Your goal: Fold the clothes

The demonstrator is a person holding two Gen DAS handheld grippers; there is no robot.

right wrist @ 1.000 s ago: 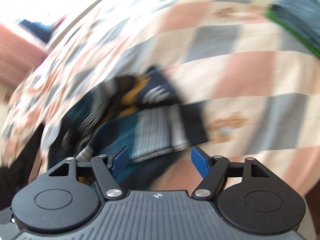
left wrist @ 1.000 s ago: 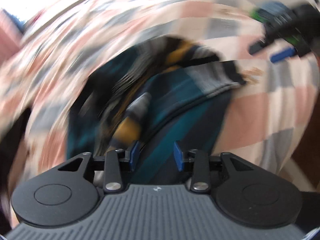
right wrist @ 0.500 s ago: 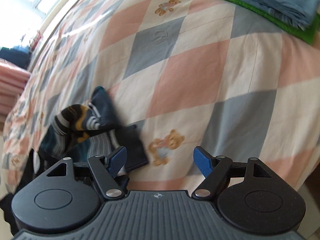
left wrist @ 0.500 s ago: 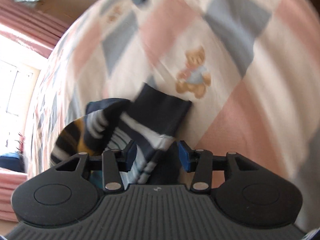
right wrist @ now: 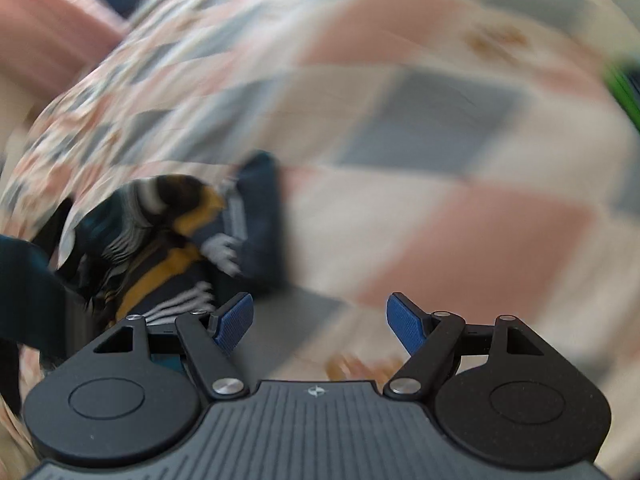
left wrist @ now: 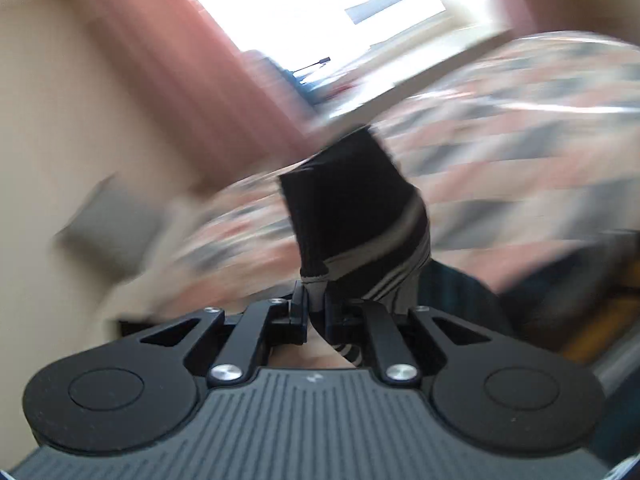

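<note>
A dark striped garment [left wrist: 356, 216] with grey and white bands sticks up between the fingers of my left gripper [left wrist: 316, 308], which is shut on its edge and holds it above the checked bedspread [left wrist: 520, 152]. In the right wrist view the rest of the striped garment [right wrist: 172, 240], navy, teal and mustard, lies crumpled on the bedspread [right wrist: 440, 120] at the left. My right gripper [right wrist: 320, 320] is open over the bedspread, just right of the pile, with nothing between its blue pads [right wrist: 234, 318]. Both views are blurred by motion.
A bright window [left wrist: 340, 4] and a pink curtain [left wrist: 180, 72] stand behind the bed in the left wrist view. A green and blue folded stack [right wrist: 624, 80] shows at the right edge of the right wrist view. The pink curtain [right wrist: 44, 32] is at upper left.
My left gripper has shut on the striped garment's edge and swung up, so its view now faces the window. My right gripper stayed open and moved nearer the pile.
</note>
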